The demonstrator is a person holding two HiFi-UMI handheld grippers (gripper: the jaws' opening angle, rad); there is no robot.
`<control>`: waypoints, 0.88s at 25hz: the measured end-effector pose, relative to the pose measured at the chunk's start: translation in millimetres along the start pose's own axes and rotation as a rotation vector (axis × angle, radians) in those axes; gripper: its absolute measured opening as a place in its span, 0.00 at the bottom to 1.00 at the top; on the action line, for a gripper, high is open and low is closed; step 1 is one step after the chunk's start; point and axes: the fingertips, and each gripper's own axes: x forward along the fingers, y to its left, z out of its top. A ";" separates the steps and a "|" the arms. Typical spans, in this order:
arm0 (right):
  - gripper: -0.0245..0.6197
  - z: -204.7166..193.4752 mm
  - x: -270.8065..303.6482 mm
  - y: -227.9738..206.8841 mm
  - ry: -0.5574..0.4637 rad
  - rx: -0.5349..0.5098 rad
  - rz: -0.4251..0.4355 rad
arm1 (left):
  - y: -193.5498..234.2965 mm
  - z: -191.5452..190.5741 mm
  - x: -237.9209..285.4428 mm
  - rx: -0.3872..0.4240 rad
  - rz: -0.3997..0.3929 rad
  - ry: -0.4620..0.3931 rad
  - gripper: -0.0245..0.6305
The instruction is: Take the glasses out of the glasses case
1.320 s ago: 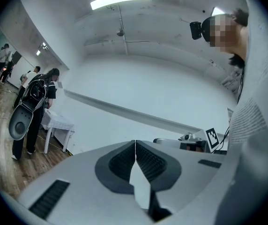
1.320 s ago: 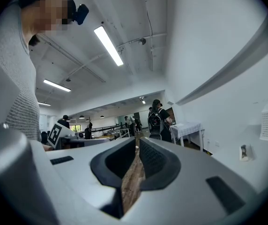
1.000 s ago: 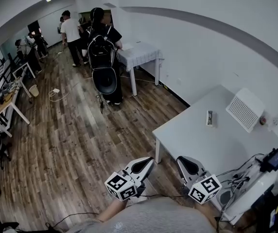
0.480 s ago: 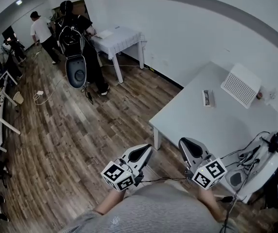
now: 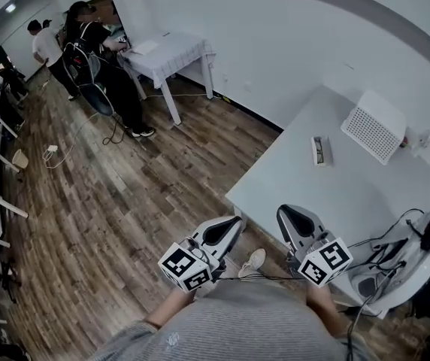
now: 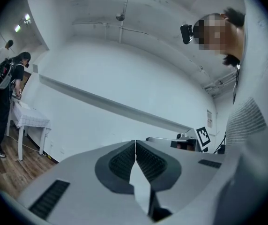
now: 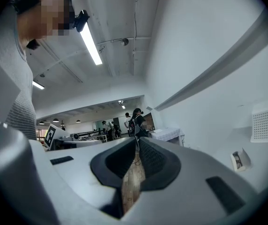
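The glasses case [image 5: 319, 150] is a small pale box lying on the white table [image 5: 290, 194], near its far side; the dark glasses show inside it. It also appears small at the right of the right gripper view [image 7: 239, 159]. My left gripper [image 5: 232, 224] hangs over the wooden floor just short of the table's near corner, shut with nothing held [image 6: 135, 142]. My right gripper [image 5: 286, 213] is over the table's near edge, well short of the case, shut and empty too [image 7: 137, 139].
A white perforated box [image 5: 374, 126] stands behind the case by the wall. Equipment with cables [image 5: 395, 265] crowds the table's right end. Another table with a white cloth [image 5: 166, 51] and people [image 5: 87, 43] are far back left. A shoe [image 5: 252, 262] is on the floor below.
Both grippers have been carried toward the white table, whose near corner now lies just ahead of them. The people at the back have slid up and left in view. Jaws stayed shut.
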 end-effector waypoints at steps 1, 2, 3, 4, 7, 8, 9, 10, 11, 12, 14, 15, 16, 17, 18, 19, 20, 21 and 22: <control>0.07 1.5 9.0 -7.3 -0.004 0.000 0.007 | 5.8 2.4 9.6 0.016 -0.009 0.002 0.06; 0.07 3.1 17.0 -14.5 -0.010 -0.001 0.012 | 11.6 4.3 19.1 0.027 -0.016 0.005 0.06; 0.07 4.9 23.8 -21.8 -0.017 -0.003 0.015 | 17.3 5.7 28.7 0.034 -0.024 0.008 0.06; 0.07 6.7 29.5 -29.3 -0.024 -0.005 0.016 | 23.0 6.7 38.5 0.040 -0.031 0.012 0.06; 0.06 9.8 43.5 -55.3 -0.035 -0.001 0.004 | 41.9 8.5 68.3 0.043 -0.049 0.026 0.06; 0.07 9.8 47.4 -65.2 -0.032 0.003 -0.005 | 48.1 9.0 78.8 0.041 -0.056 0.028 0.06; 0.07 9.4 50.9 -74.9 -0.028 0.008 -0.015 | 54.4 9.2 89.6 0.039 -0.063 0.031 0.06; 0.07 9.2 54.1 -84.0 -0.025 0.012 -0.023 | 60.5 9.3 100.3 0.036 -0.070 0.036 0.06; 0.07 9.3 56.6 -92.2 -0.023 0.016 -0.031 | 66.2 9.4 110.5 0.033 -0.076 0.041 0.06; 0.07 9.7 58.7 -99.9 -0.022 0.020 -0.039 | 70.9 9.6 120.1 0.030 -0.082 0.045 0.06; 0.07 12.0 62.1 -114.6 -0.019 0.025 -0.059 | 77.8 10.3 137.3 0.026 -0.097 0.054 0.06; 0.07 13.5 63.5 -121.6 -0.018 0.027 -0.070 | 80.2 10.6 145.1 0.026 -0.106 0.058 0.06; 0.07 14.7 64.4 -128.1 -0.016 0.029 -0.080 | 82.1 10.7 152.7 0.026 -0.114 0.062 0.06; 0.07 15.8 64.9 -134.3 -0.015 0.030 -0.089 | 83.7 10.7 160.2 0.028 -0.123 0.065 0.06; 0.06 16.8 65.0 -140.0 -0.015 0.028 -0.097 | 85.2 10.8 167.7 0.031 -0.131 0.064 0.06; 0.07 17.8 65.0 -145.4 -0.015 0.024 -0.104 | 86.6 10.8 175.5 0.034 -0.141 0.061 0.06; 0.07 18.5 64.9 -150.8 -0.017 0.018 -0.111 | 87.9 10.3 183.5 0.038 -0.152 0.057 0.06; 0.07 18.6 65.0 -156.5 -0.018 0.013 -0.122 | 89.1 9.3 191.3 0.041 -0.164 0.055 0.06; 0.07 17.9 65.7 -162.1 -0.017 0.009 -0.135 | 90.6 7.9 198.7 0.044 -0.176 0.054 0.06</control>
